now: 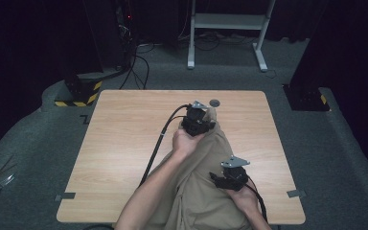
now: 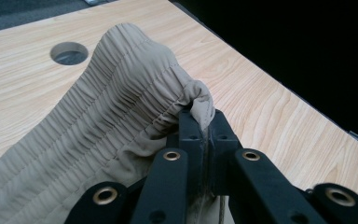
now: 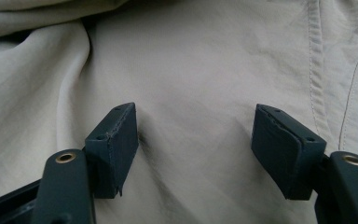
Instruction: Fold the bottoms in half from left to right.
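left tongs (image 2: 200, 135) pinch the khaki trousers (image 2: 98, 126) — right tongs (image 3: 205, 154) agape.

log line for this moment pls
left tool: shut on elastic waistband of beige fabric garment | right tool: open, jaws resting on the garment | surface: light wooden table

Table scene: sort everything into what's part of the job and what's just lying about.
Part of the job:
- beige trousers
- left gripper, shut on the elastic waistband
- right gripper, open, pressed on the cloth

Lying about:
- table with its cable hole
- white stand on the floor
- tape bits
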Demonstrator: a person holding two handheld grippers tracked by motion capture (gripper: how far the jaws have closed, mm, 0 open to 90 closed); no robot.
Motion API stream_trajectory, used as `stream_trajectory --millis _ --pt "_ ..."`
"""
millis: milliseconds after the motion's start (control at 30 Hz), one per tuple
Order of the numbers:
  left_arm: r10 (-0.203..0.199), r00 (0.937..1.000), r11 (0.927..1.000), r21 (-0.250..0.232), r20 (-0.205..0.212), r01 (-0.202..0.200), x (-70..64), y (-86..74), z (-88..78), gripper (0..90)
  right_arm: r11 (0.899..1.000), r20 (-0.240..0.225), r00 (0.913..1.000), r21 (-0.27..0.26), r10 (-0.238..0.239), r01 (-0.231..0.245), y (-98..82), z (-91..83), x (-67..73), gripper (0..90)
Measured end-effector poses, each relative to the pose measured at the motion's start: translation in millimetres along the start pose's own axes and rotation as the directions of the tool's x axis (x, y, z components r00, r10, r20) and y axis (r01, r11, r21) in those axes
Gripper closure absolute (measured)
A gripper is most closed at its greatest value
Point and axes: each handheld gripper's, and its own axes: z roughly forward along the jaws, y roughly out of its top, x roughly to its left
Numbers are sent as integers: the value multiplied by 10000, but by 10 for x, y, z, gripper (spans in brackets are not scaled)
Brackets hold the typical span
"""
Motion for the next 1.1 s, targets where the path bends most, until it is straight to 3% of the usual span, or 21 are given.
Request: stream_trajectory --millis 367,600,733,933,1100 --pt "-155 9997 9969 778 196 140 -36 -68 324 849 10000 23 10000 1 10 -10 0 0 1 318" --pt "73 9991 9981 608 412 -98 -96 -84 354 760 10000 41 10000 2 33 -33 1 1 1 318" --pt "161 9993 9991 395 341 -174 -116 -63 287 646 10000 41 10000 1 36 -36 1 1 2 318" --pt "515 9985 9987 50 195 -516 -129 -42 19 546 10000 38 10000 14 38 -38 1 0 1 318" --pt "599 9982 9982 -78 100 -599 -78 -199 -272 512 10000 34 10000 17 43 -43 1 0 2 318"
